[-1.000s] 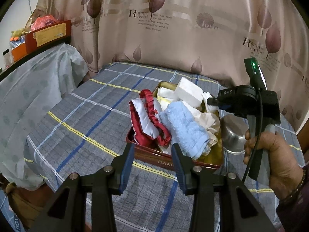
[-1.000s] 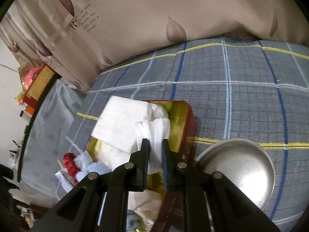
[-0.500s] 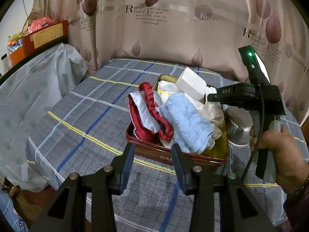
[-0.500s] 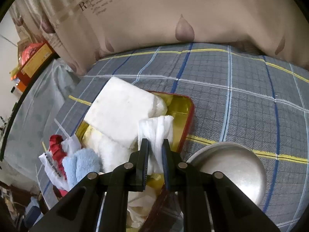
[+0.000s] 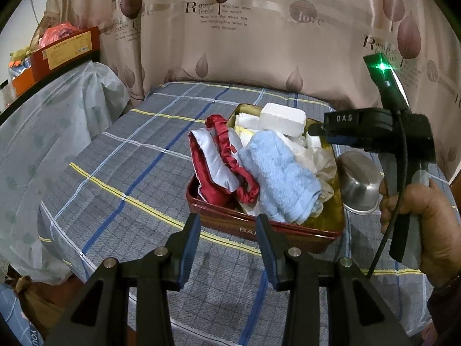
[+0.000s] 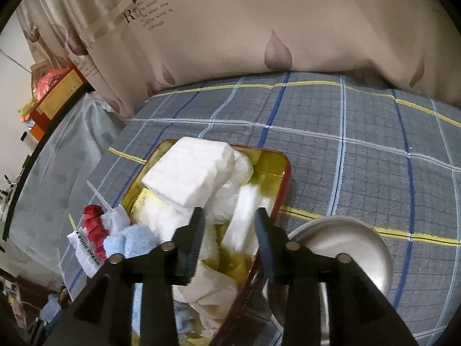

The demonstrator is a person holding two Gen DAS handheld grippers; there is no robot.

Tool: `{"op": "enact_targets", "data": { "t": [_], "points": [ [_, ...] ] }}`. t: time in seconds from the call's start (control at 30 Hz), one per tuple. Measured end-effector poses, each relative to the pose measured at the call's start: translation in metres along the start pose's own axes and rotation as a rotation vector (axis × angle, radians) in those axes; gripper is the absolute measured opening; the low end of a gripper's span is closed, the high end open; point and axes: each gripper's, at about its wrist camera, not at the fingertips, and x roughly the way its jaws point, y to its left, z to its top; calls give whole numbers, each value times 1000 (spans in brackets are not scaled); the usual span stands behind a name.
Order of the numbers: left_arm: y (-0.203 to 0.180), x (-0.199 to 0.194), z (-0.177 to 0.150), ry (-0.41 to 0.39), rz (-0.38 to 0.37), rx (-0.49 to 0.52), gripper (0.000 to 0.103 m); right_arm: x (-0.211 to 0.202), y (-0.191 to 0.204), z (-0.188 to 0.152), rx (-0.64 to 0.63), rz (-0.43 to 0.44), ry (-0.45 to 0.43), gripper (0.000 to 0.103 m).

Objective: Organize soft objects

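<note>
A red tin (image 5: 288,232) with a gold inside (image 6: 268,161) sits on the plaid-covered table. It holds soft things: a red and silver satin piece (image 5: 219,158), a light blue towel (image 5: 282,178), a white foam block (image 5: 283,118) (image 6: 190,173) and white cloths. My left gripper (image 5: 227,230) is open and empty, just before the tin's near wall. My right gripper (image 6: 230,225) is open above the tin's right end. A small folded white cloth (image 6: 245,219) lies loose between its fingers.
A steel bowl (image 5: 360,181) (image 6: 340,248) stands right of the tin. A curtain (image 5: 259,28) hangs behind the table. A plastic-covered shelf with an orange box (image 5: 63,52) is at the left. The plaid cloth (image 6: 360,150) stretches beyond the tin.
My right gripper was shut on the small white cloth and has opened; the cloth now rests in the tin. The left gripper has stayed open and drawn back a little.
</note>
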Motion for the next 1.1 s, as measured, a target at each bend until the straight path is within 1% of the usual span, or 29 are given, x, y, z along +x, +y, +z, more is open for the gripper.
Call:
{"op": "enact_targets", "data": {
  "t": [0.03,0.07,0.1,0.3,0.43,0.5,0.53,0.6,0.63,0.67,0.7,0.73,0.8,0.83,0.87,0.93,0.97,1.0,1.07,1.1],
  "points": [
    [0,0,0,2,-1,1,41,-1,2,0,-4,-3,-4,42],
    [0,1,0,4,-2,2,41,-2,3,0,-11,-13,-10,51],
    [0,2,0,7,-1,4,41,-4,4,0,-15,-21,-16,57],
    [-1,4,-1,14,2,7,41,-16,2,-3,-17,-21,-54,57],
    [-1,4,-1,12,4,8,41,-35,6,-13,-48,-43,-108,58],
    [0,5,-2,4,1,10,41,-48,11,-19,-72,-58,-142,67],
    [0,5,-2,-1,1,11,41,-57,14,-24,-90,-76,-166,69],
    [1,3,-3,-27,-6,22,41,-76,22,-35,-127,-107,-228,80],
    [1,2,-3,-43,-12,27,41,-84,25,-40,-140,-122,-254,84],
    [1,0,-4,-61,-19,31,41,-92,28,-45,-154,-146,-285,89],
    [1,-3,-5,-88,-30,38,41,-102,33,-52,-170,-174,-322,93],
    [1,-4,-6,-105,-40,44,41,-112,38,-60,-182,-201,-362,94],
    [0,-7,-7,-133,-50,59,41,-130,48,-76,-201,-243,-439,102],
    [0,-8,-8,-146,-56,69,41,-141,53,-86,-205,-272,-494,102],
    [0,-9,-8,-152,-63,72,41,-147,56,-91,-203,-294,-523,102],
    [1,-12,-8,-170,-84,65,41,-163,64,-106,-196,-386,-601,102],
    [2,-14,-8,-177,-94,60,41,-168,69,-111,-199,-423,-625,102],
    [4,-16,-8,-188,-103,52,41,-173,73,-117,-214,-434,-641,102],
    [5,-21,-7,-213,-112,47,41,-180,77,-124,-235,-403,-630,102],
    [4,-23,-7,-225,-112,53,41,-181,78,-126,-234,-412,-629,102]
  ]
}}
